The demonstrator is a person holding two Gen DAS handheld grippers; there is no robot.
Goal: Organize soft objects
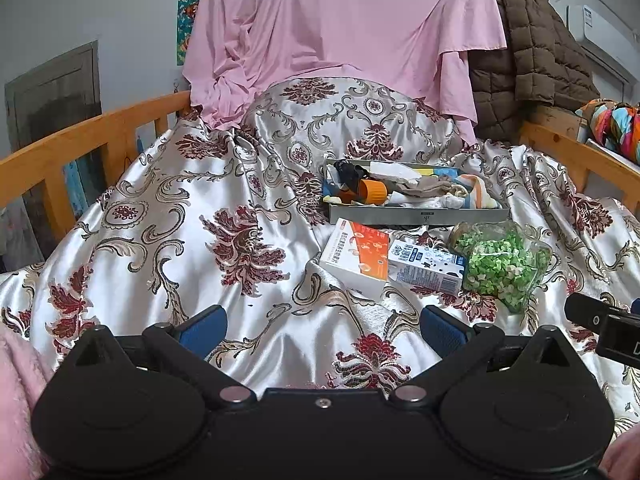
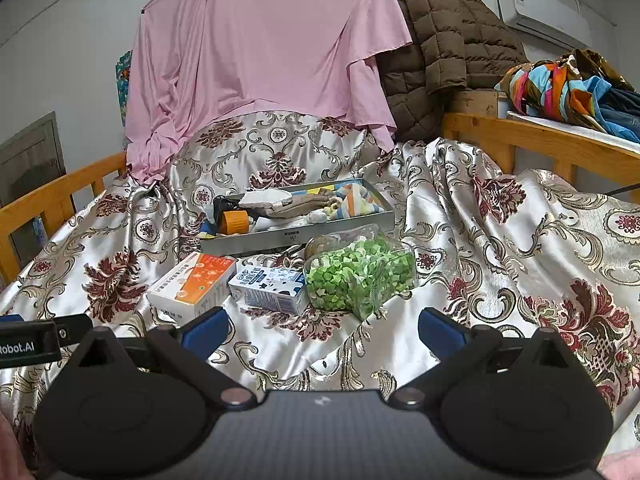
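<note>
A grey tray (image 1: 420, 216) (image 2: 296, 236) lies on the satin bedspread and holds soft items: beige socks (image 1: 424, 189) (image 2: 308, 202), a striped cloth (image 1: 476, 190) (image 2: 358, 198), white cloth, a black item and an orange cap (image 1: 374, 193) (image 2: 235, 222). In front of the tray lie an orange-white box (image 1: 356, 254) (image 2: 192, 284), a milk carton (image 1: 428, 266) (image 2: 272, 286) and a clear jar of green bits (image 1: 500, 264) (image 2: 360, 276). My left gripper (image 1: 324, 330) is open and empty, low over the bedspread. My right gripper (image 2: 324, 328) is open and empty, just short of the carton and jar.
A pink sheet (image 1: 340, 32) drapes the back, with a brown puffer jacket (image 1: 528, 52) (image 2: 440, 48) to its right. Orange wooden rails (image 1: 92, 140) (image 2: 536, 140) edge both sides of the bed. Colourful clothes (image 2: 568, 88) are piled at the far right.
</note>
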